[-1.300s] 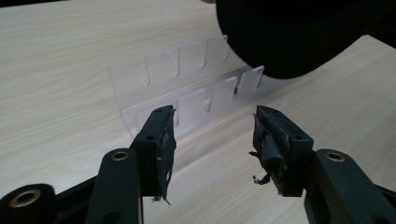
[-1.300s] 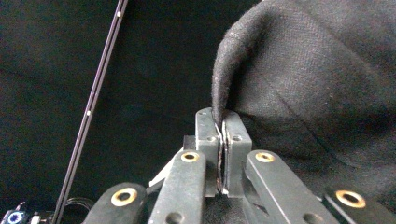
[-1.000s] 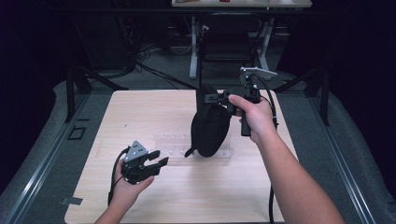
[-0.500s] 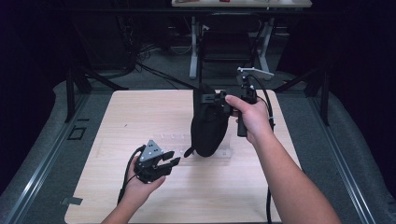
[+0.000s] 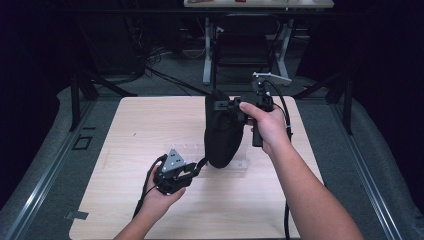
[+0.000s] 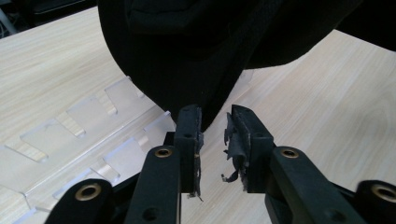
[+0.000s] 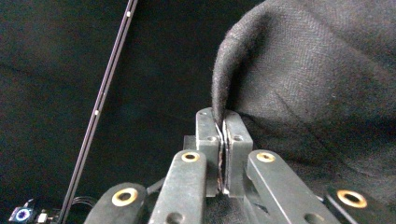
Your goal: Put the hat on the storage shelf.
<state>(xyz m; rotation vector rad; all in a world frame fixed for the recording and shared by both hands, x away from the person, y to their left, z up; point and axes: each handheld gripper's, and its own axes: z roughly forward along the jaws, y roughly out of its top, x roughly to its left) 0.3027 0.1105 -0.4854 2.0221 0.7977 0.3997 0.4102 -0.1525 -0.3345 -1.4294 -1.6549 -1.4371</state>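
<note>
While your right tongs (image 7: 223, 149) pinch tight on the top edge of the black cloth bag (image 5: 222, 132), the bag hangs down with its bottom tip just at the worktop (image 5: 125, 130). Your left tongs (image 6: 215, 140) have just been closing, but a gap shows between the pads (image 6: 189, 135) and they squeeze nothing. They sit low, right in front of the bag's bottom corner, with the black cloth just past the tips. You hold them in your left hand (image 5: 162, 197) near the front of the worktop, and your right hand (image 5: 267, 127) is up higher, farther back.

A clear plastic tray (image 6: 88, 135) with small slots lies flat on the pale wood, under and beside the bag. Around the worktop the floor (image 5: 350, 165) is grey. Behind it the room is dark, with black cables (image 5: 150, 70) on the floor and the white legs of another table (image 5: 207, 55).
</note>
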